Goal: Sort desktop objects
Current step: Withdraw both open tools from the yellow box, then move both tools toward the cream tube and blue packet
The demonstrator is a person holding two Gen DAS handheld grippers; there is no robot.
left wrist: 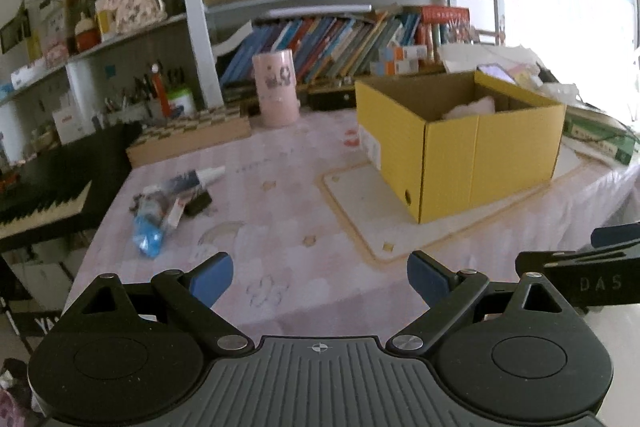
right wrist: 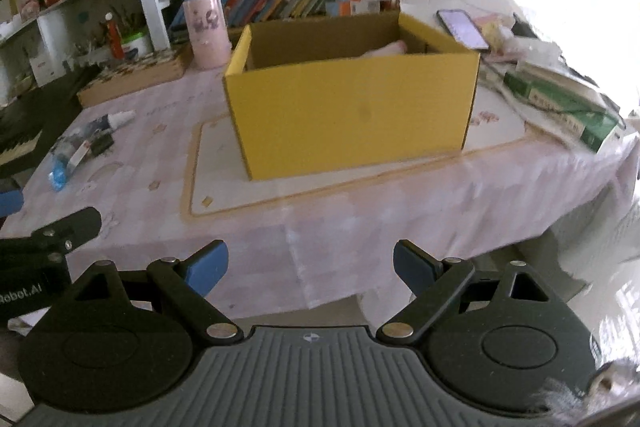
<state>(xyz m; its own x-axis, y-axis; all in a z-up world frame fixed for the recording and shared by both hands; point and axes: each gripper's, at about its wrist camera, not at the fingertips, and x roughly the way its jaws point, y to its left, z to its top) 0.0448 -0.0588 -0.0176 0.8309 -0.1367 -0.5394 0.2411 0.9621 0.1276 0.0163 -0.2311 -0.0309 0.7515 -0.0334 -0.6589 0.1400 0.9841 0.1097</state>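
Right claw [left wrist: 612, 235] arm with "DAS" lettering

Left gripper [left wrist: 320, 279] and right gripper [right wrist: 310, 267]: black linkage arms with silver pivot screws, blue pads on the fingertips [left wrist: 212, 277], round black discs at either side, a ribbed grey base with a small crosshair mark. White lettering is seen on the side housings.

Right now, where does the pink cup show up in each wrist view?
Left wrist: pink cup stands upper centre-left, left of the yellow box.
Right wrist: pink cup stands upper left, just past the box's left corner.
Shared landmark: the yellow box.
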